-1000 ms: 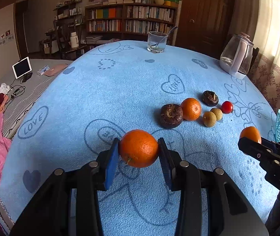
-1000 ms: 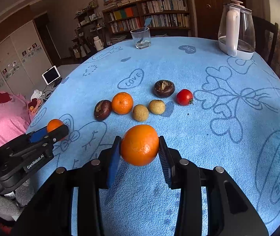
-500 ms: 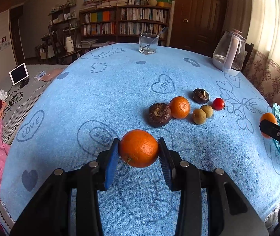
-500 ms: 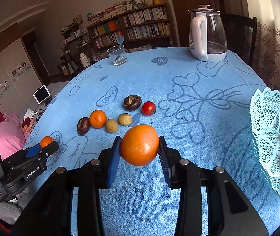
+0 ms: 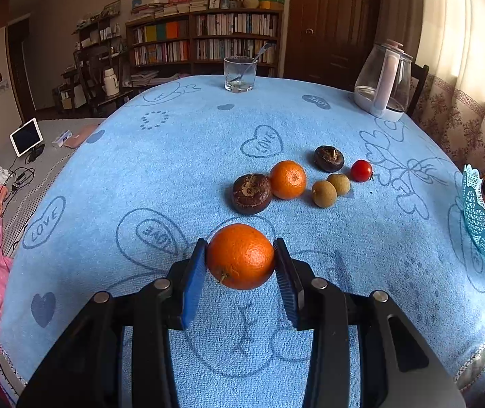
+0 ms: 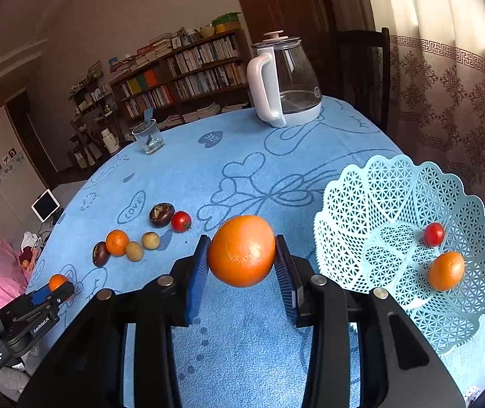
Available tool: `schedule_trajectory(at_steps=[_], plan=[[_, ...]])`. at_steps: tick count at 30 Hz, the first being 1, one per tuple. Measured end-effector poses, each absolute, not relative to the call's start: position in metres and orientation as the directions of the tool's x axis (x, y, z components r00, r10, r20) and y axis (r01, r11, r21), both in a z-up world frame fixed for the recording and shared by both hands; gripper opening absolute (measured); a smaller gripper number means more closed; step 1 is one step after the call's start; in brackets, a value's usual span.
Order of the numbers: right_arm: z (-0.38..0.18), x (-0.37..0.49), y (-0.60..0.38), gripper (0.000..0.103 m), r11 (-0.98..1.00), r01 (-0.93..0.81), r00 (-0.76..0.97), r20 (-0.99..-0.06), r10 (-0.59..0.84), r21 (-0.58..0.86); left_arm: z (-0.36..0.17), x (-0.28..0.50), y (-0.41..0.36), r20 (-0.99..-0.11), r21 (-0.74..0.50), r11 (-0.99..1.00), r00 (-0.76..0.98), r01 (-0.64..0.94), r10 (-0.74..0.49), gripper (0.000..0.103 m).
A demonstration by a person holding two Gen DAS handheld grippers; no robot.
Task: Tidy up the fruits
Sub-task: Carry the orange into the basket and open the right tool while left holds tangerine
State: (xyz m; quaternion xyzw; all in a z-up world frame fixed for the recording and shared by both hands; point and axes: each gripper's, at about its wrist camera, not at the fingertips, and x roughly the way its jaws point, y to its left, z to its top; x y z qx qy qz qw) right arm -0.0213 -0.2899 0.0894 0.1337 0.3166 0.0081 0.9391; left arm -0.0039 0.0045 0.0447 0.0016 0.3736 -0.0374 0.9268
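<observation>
Just right of the right tongs [image 6: 241, 265], clamped on a round orange [image 6: 241, 251], sits the pale-blue lattice plastic basket [image 6: 375, 200], far nearer than the left tongs [image 5: 240, 265] gripping another orange [image 5: 240, 256].

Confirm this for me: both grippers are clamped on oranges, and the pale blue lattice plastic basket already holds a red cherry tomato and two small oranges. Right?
Not quite. The right wrist view shows the pale blue lattice plastic basket holding a red cherry tomato and only one small orange, not two. The rest stands: the left gripper and right gripper are each clamped on an orange.
</observation>
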Motion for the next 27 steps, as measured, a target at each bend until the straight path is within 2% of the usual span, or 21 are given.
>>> schedule_trajectory(at_steps=[18, 27], plan=[[0.077, -0.05, -0.377, 0.039, 0.921, 0.28, 0.798, -0.599, -0.067, 0.27, 0.041, -0.003, -0.027, -0.708, 0.004, 0.991, 0.701, 0.131, -0.09, 0.04], [0.064, -0.064, -0.405, 0.039, 0.897, 0.332, 0.783, -0.616, -0.091, 0.29, 0.042, -0.003, -0.05, -0.711, 0.031, 0.984, 0.696, 0.174, -0.101, 0.04]])
